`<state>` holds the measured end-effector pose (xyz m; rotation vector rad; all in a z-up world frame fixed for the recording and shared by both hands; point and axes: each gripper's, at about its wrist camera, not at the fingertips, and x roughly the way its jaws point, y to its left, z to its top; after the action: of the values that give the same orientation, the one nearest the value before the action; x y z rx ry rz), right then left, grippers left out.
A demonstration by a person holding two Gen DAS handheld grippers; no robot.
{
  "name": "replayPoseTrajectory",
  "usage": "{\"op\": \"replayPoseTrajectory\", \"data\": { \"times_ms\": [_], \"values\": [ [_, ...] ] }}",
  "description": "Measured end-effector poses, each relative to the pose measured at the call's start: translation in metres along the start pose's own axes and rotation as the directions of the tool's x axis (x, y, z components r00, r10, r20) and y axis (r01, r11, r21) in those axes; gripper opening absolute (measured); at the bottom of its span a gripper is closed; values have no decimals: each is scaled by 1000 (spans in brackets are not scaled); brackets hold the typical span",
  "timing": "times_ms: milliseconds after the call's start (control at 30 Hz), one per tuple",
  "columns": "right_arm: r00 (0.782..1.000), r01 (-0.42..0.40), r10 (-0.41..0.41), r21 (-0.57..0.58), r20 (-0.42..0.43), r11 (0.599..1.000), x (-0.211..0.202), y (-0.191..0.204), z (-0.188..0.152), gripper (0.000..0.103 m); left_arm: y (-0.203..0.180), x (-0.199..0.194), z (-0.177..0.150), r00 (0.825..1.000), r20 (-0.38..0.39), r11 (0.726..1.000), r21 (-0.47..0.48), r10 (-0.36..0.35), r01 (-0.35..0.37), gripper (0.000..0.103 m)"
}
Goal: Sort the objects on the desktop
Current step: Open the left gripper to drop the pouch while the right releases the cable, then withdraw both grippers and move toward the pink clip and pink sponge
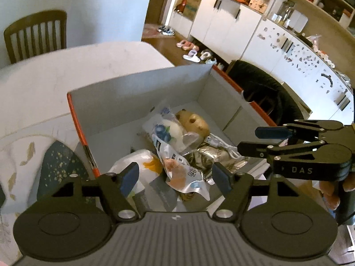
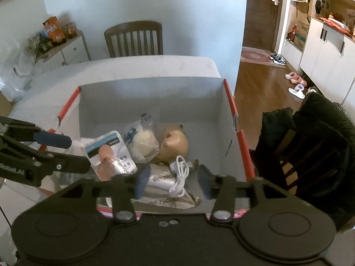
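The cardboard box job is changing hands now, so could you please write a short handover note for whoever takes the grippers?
Left gripper: open, empty, above the box's near left.
Right gripper: open, empty, above its near edge.
Cardboard box on the table holds snack packets, a bagged bun, a tan toy, a white cable and a foil pack.
Done: these are boxed.
Left: cannot tell; little of the table shows.

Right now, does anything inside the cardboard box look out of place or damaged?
Nothing looks damaged. The snack packets, a brown toy head and a white cable lie jumbled on the floor of the box, overlapping, unsorted.
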<state>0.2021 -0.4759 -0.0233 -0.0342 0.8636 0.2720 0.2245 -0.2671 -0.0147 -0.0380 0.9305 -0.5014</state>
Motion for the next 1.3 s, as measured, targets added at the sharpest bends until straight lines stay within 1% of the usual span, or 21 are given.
{"op": "replayPoseTrajectory", "data": {
  "times_ms": [67,133,200,367,500,600,767,833,967,1167,1300],
  "values": [
    [1000,-18,18,0,5,1000,-3,1,1,55,-1,-7,-1,1000,19,1000,2,-2,2,72],
    [999,-28,28,-5,15,1000,-6,3,2,62,0,-12,-1,999,33,1000,-3,3,-3,72],
    [999,-37,37,-8,27,999,-9,6,2,67,1,-15,-2,999,39,1000,-8,7,-7,72],
    [998,-50,50,-15,31,999,-11,11,2,71,9,-24,-4,998,57,999,-29,19,-17,72],
    [997,-61,61,-1,46,998,-15,16,3,78,17,-35,-7,997,70,998,-54,19,-16,72],
    [996,-72,72,10,58,997,-20,20,3,81,23,-44,-9,997,82,997,-70,13,-8,72],
    [995,-63,62,0,73,998,-27,36,1,86,31,-62,-17,994,107,998,-60,6,0,73],
    [995,-57,58,-3,81,998,-30,45,0,90,37,-69,-22,993,117,998,-59,-1,8,74],
    [993,-53,52,10,104,999,-39,68,-1,92,53,-85,-31,991,133,998,-57,-16,24,74],
    [990,-50,51,-5,132,999,-49,122,-5,94,91,-113,-47,988,156,1000,-28,-4,9,74],
    [991,-61,62,-10,119,998,-47,163,-12,95,123,-131,-59,987,159,1000,-29,-6,11,74]
  ]
}}
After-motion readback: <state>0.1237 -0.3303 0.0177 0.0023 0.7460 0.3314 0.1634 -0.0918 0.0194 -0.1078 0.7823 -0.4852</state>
